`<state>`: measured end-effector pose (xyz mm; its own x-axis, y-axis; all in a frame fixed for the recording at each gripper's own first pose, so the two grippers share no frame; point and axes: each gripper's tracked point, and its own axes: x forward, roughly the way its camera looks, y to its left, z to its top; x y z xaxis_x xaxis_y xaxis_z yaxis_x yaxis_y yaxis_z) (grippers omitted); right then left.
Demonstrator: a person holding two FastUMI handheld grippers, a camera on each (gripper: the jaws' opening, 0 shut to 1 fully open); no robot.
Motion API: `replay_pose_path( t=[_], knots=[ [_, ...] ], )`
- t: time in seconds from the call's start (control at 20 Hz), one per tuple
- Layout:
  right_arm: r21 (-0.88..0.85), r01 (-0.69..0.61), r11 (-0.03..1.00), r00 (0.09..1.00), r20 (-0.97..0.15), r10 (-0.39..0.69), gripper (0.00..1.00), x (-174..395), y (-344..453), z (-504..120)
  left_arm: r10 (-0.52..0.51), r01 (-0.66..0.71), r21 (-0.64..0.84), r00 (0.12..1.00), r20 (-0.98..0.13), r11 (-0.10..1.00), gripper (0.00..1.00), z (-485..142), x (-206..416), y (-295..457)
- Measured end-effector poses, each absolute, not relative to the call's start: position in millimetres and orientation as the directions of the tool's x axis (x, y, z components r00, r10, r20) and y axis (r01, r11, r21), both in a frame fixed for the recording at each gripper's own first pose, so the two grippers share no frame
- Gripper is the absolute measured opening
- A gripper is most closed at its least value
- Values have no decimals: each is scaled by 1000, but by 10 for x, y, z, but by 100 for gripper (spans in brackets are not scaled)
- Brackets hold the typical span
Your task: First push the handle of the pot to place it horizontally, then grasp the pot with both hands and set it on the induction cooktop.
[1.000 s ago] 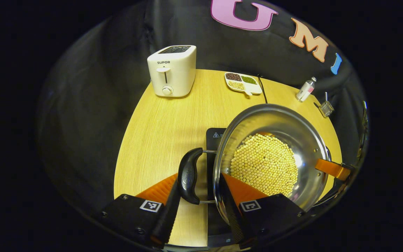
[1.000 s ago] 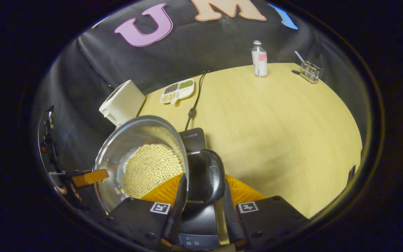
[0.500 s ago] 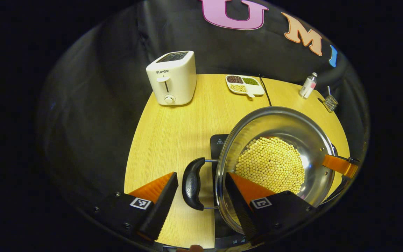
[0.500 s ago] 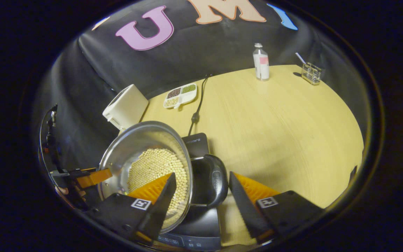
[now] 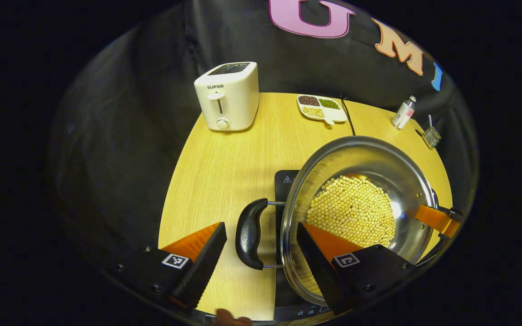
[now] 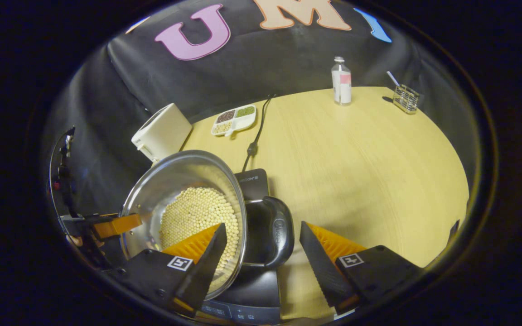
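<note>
Left gripper view: the pot (image 5: pixel 356 213), steel and holding pale beans (image 5: pixel 354 210), is seen at lower right of the frame, seated on the induction cooktop (image 5: pixel 286 181). Its near black handle (image 5: pixel 249 233) lies level, framed by the left gripper (image 5: pixel 261 256), whose fingers are spread wide, one either side and clear of it. At the far right edge the other gripper's finger is glimpsed at the pot's rim.

Right gripper view: the right gripper (image 6: pixel 261 258) is likewise spread, with the pot's second handle (image 6: pixel 272 233) between its fingers, untouched. Contact between the left-side finger and the rim is hard to judge.

On the wooden table (image 6: pixel 356 154): toaster (image 5: pixel 228 96) at upper left, divided dish (image 5: pixel 322 107), bottle (image 6: pixel 341 81), wire holder (image 6: pixel 405 97) at upper right.
</note>
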<state>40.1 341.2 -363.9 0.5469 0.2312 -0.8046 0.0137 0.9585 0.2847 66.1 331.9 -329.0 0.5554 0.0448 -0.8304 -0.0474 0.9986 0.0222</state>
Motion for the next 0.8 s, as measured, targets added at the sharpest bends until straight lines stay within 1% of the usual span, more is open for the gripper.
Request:
replay_pose_path(
  t=[0.05, 0.3, 0.4, 0.45, 0.55, 0.6, 0.75, 0.8],
  knots=[
    [283, 10, 959, 550, -802, 231, 94, 396, 3403, -3627, 38, -44, 15, 569, -821, 999, 100, -3262, 668, 3284],
    [287, -22, 958, 585, -773, 245, 93, 452, 3336, -3520, 40, -33, 25, 622, -782, 999, 100, -3122, 751, 3137],
    [291, -23, 956, 613, -751, 244, 93, 504, 3247, -3428, 78, -51, 59, 640, -765, 997, 100, -3054, 775, 3152],
    [298, -24, 954, 627, -739, 247, 100, 523, 3196, -3375, 91, -64, 65, 651, -754, 996, 100, -3001, 783, 3140],
    [304, -29, 952, 661, -708, 247, 100, 591, 3051, -3248, 109, -86, 69, 684, -721, 994, 100, -2877, 802, 3099],
    [299, -32, 954, 678, -695, 240, 92, 623, 2956, -3189, 121, -93, 78, 699, -705, 993, 100, -2813, 805, 3079],
    [259, -49, 965, 734, -646, 211, 92, 713, 2632, -2975, 153, -117, 99, 748, -646, 988, 99, -2539, 818, 2959],
    [238, -58, 969, 754, -626, 199, 100, 752, 2513, -2889, 159, -126, 96, 769, -620, 987, 99, -2411, 850, 2898]
  ],
)
